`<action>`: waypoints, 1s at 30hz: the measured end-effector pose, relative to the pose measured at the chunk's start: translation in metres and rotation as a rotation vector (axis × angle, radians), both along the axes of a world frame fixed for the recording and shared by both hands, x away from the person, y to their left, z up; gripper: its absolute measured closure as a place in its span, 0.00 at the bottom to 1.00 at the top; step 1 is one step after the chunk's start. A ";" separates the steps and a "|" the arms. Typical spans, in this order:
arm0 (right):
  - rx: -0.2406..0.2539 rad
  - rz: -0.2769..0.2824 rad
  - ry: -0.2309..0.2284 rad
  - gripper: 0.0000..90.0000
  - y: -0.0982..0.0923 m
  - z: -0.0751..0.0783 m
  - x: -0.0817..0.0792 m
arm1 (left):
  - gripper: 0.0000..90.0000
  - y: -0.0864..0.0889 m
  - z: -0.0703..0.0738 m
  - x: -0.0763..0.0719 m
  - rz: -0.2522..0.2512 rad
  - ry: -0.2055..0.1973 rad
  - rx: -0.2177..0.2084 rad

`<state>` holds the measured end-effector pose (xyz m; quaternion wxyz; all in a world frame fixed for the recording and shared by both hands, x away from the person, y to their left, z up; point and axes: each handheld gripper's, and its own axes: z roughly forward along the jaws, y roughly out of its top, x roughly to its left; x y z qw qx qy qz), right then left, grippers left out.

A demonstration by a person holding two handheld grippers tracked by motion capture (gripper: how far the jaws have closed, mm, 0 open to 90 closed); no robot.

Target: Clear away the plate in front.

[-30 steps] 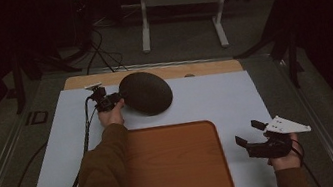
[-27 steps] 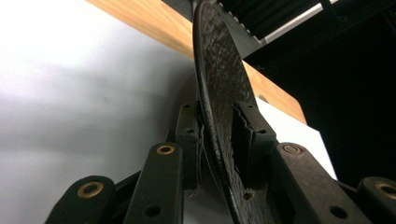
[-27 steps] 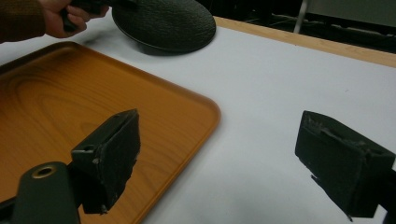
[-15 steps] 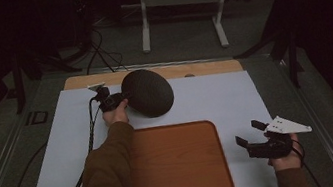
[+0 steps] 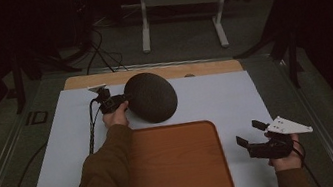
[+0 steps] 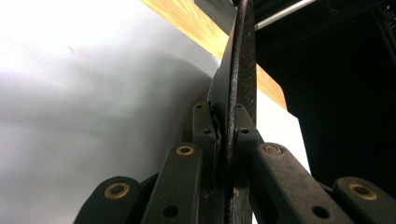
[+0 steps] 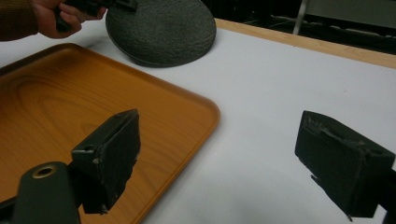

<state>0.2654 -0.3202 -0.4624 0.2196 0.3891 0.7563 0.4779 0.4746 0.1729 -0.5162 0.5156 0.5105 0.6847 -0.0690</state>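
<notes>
at the far left corner of the wooden tray point(image 5: 166, 169), just beyond its rim, the left gripper point(image 5: 116, 102) was clamped on the edge of a dark round plate point(image 5: 151, 97); its jaws had just been closing, and in the left gripper view the thin rim of the plate point(image 6: 237, 93) ran upright between the two pads, which pressed on it from both sides. the plate stood tilted, its near edge resting on the white mat point(image 5: 216, 101) just behind the tray's far rim, its gripped edge raised off the mat. in the right gripper view the same plate point(image 7: 161, 28) leaned beyond the tray point(image 7: 70, 107), with the left hand point(image 7: 56, 16) at its upper left edge. to the right of the tray, near its right rim, the right gripper point(image 5: 253, 136) hovered over the mat with its jaws wide apart and nothing between them; the right gripper view showed bare mat point(image 7: 261, 116) in the gap between its two pads.
</notes>
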 end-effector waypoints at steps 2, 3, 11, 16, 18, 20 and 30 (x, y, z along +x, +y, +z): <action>0.001 -0.002 0.001 0.16 0.000 0.000 0.000 | 0.95 -0.001 0.000 -0.001 -0.005 0.004 -0.003; 0.001 -0.002 0.001 0.16 0.000 0.000 0.000 | 0.95 -0.001 0.001 -0.002 -0.006 0.005 -0.006; 0.007 -0.005 -0.003 0.15 -0.002 0.000 0.000 | 0.95 0.000 0.007 -0.009 -0.002 -0.005 -0.087; 0.011 -0.005 -0.005 0.15 -0.002 0.001 0.000 | 0.95 0.002 0.015 -0.016 -0.008 -0.016 -0.104; 0.013 -0.007 -0.004 0.15 -0.002 0.001 0.000 | 0.95 0.004 0.018 -0.019 -0.009 -0.022 -0.115; 0.013 -0.007 -0.004 0.16 -0.002 0.001 0.000 | 0.95 0.007 0.022 -0.024 -0.002 -0.029 -0.146; 0.012 -0.011 -0.005 0.15 -0.002 0.001 0.000 | 0.95 0.015 0.030 -0.039 0.002 -0.047 -0.196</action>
